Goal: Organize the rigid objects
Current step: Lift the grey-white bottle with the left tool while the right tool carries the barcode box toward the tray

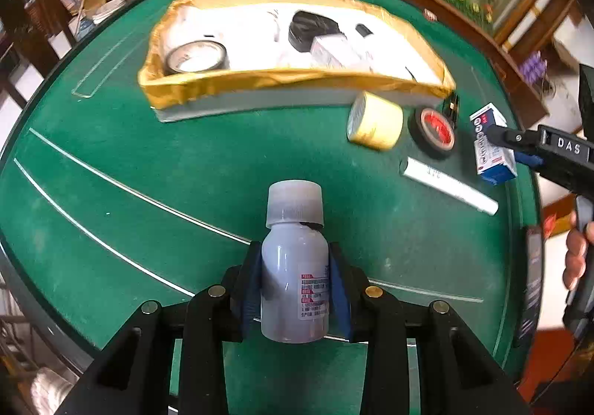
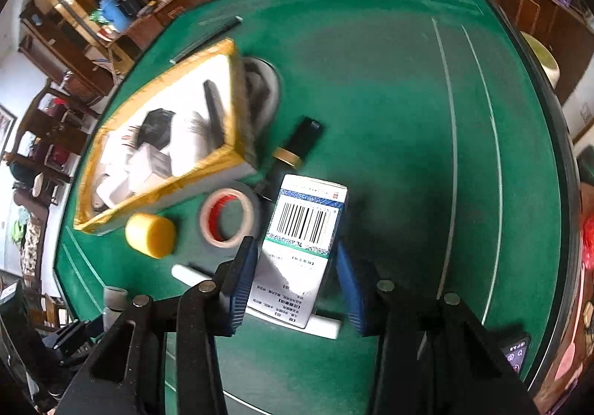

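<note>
Ahead, tray (image 1: 178,95) holds tape (image 1: 196,57), black pouch (image 1: 310,28), small box (image 1: 334,51). Left tongs (image 1: 296,288) clamp bottle (image 1: 295,266); right tongs (image 2: 297,277) pinch carton (image 2: 302,240), pads touching.

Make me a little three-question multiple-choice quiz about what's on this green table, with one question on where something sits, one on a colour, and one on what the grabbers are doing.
1. Where is the yellow tape roll?
A. inside the tray
B. on the felt beside the tray
C. in a gripper

2. What colour is the bottle's cap?
A. red
B. grey-white
C. black

3. What is the left gripper doing?
A. holding the bottle
B. hanging empty
C. holding the barcode box

Answers:
B, it lies outside the gold-edged tray, next to the black tape roll.
B, the cap is pale grey.
A, its blue pads press both sides of the bottle, while the right gripper has the box.
</note>
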Demonstrator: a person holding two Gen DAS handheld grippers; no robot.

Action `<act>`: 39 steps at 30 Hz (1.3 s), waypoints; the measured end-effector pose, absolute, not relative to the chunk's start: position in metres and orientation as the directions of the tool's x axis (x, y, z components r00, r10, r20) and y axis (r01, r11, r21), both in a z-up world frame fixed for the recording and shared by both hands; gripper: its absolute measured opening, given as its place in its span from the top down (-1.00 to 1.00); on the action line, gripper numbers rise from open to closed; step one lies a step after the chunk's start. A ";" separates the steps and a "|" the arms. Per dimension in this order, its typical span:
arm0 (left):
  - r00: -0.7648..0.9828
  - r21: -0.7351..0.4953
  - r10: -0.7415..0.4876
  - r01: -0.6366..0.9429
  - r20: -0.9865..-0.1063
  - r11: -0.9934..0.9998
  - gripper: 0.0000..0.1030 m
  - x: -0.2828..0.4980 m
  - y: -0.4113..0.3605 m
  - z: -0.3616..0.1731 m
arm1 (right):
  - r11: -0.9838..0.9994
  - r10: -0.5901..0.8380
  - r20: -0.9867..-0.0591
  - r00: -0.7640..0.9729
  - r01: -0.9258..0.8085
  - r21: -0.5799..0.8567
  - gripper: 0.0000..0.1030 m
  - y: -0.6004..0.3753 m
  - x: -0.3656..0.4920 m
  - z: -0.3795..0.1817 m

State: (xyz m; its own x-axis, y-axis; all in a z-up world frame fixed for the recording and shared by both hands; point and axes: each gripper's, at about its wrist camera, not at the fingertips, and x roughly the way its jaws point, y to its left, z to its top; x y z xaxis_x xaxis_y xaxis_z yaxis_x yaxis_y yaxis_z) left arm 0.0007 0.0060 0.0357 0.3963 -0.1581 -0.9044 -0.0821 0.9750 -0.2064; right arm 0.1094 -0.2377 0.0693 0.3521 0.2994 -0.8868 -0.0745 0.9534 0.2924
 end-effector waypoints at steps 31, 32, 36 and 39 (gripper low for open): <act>0.461 -0.261 -0.162 -0.158 -0.872 0.952 0.30 -0.014 0.039 0.063 | 0.861 0.465 -0.829 0.310 -0.377 0.342 0.21 -0.126 0.093 0.113; 0.463 -0.261 -0.164 -0.153 -0.871 0.953 0.30 -0.012 0.039 0.065 | 0.862 0.464 -0.829 0.313 -0.374 0.342 0.21 -0.126 0.094 0.114; 0.469 -0.267 -0.176 -0.136 -0.866 0.954 0.30 -0.001 0.041 0.070 | 0.865 0.461 -0.827 0.321 -0.369 0.339 0.21 -0.125 0.103 0.116; 0.467 -0.270 -0.183 -0.126 -0.865 0.955 0.31 0.007 0.043 0.071 | 0.868 0.458 -0.826 0.329 -0.364 0.336 0.21 -0.123 0.109 0.116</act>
